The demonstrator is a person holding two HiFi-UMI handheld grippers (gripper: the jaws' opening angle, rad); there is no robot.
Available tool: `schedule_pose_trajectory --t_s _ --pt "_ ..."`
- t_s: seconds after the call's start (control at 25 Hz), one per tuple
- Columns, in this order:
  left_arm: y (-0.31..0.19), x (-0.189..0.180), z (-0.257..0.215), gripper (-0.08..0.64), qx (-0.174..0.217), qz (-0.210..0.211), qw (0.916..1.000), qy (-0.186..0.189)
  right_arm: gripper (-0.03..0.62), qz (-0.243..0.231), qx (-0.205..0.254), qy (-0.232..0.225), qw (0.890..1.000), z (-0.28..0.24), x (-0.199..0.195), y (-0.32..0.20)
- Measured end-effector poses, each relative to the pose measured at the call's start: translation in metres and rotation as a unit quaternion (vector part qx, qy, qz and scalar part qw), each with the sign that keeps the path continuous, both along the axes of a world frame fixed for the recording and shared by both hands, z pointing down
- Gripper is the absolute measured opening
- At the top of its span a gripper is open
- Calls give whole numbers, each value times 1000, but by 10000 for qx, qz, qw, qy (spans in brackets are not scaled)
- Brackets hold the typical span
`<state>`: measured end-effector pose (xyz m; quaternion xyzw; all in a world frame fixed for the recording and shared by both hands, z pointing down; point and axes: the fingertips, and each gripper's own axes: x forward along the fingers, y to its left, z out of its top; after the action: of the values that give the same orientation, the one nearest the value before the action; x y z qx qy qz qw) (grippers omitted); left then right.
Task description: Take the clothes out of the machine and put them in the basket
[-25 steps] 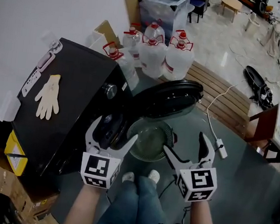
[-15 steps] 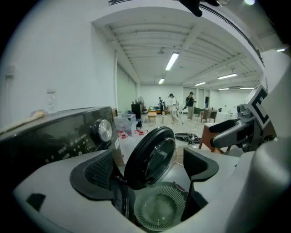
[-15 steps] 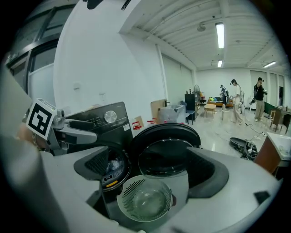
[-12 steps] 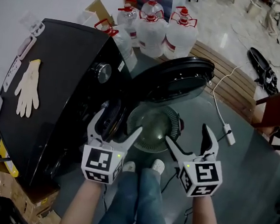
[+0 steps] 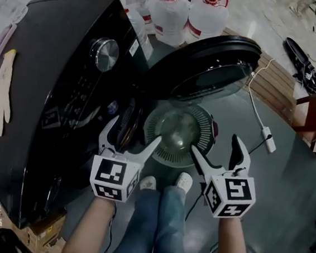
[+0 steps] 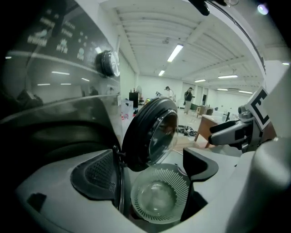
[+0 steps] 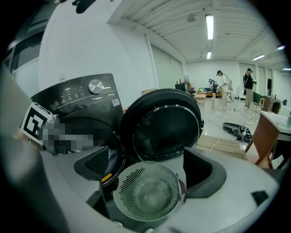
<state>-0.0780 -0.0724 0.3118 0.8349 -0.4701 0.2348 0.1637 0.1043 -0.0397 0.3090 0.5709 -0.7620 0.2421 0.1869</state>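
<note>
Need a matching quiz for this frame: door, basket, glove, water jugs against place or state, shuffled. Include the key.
Things:
1. door
2. basket
3. glove
4. water jugs

Place or state:
A. lying on top of the machine
B. swung open
C. red-capped, standing beyond the machine
D. on the floor below the door, empty

Pairs: 1-B, 2-D, 3-A, 4-C

**Colours around the washer**

Machine [image 5: 50,84] is showing glossy black, with its dial [image 5: 104,53] glinting silver. The door [image 5: 210,61] is showing a black rim. Basket [image 5: 179,134] is reading pale grey-white, slotted in radiating lines. Left gripper [image 5: 134,132] and right gripper [image 5: 215,144] are showing white jaws, their cubes carrying black-and-white square markers. Far jugs [image 5: 206,16] are looking clear, red-capped. Glove [image 5: 1,98], left, is showing cream. Near jeans [image 5: 156,224] are reading blue.
</note>
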Motion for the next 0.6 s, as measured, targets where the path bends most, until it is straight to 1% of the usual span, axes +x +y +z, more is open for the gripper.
schedule_pose_trajectory --t_s 0.28,0.44,0.6 --pt "-1 -19 71 482 -183 77 9997 -122 510 88 -257 -13 9996 70 -18 1" --pt "3 -36 110 482 -357 -31 9991 -239 509 95 -413 -27 9991 108 -28 8" --pt "-2 -51 141 482 -448 -174 9982 -355 508 147 -525 -23 9985 142 -29 9"
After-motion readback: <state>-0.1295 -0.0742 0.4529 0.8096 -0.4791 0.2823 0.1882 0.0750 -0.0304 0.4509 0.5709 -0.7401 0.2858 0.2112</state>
